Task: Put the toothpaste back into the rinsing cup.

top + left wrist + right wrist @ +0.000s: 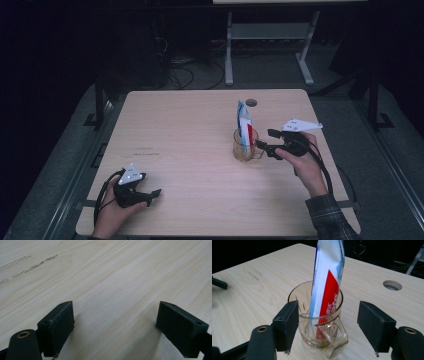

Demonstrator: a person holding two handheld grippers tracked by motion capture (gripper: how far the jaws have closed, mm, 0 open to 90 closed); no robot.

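A clear amber glass mug (245, 145) stands right of the wooden table's (190, 125) middle. A white, red and blue toothpaste tube (244, 120) stands upright inside it and rises well above the rim. My right gripper (265, 139) reaches the mug from the right, level with it. In the right gripper view its jaws (328, 325) stand open on either side of the mug (312, 337), its handle toward me, with a gap to the right pad; the tube (327, 277) leans on the rim. My left gripper (150, 184) rests open near the front left over bare wood (115, 325).
A round cable hole (251, 102) lies in the tabletop just behind the mug, also seen as the hole (392, 285) at the far right. Faint scuff marks (37, 265) lie ahead of the left gripper. A white desk frame (229, 50) and floor cables (180, 75) stand beyond the table.
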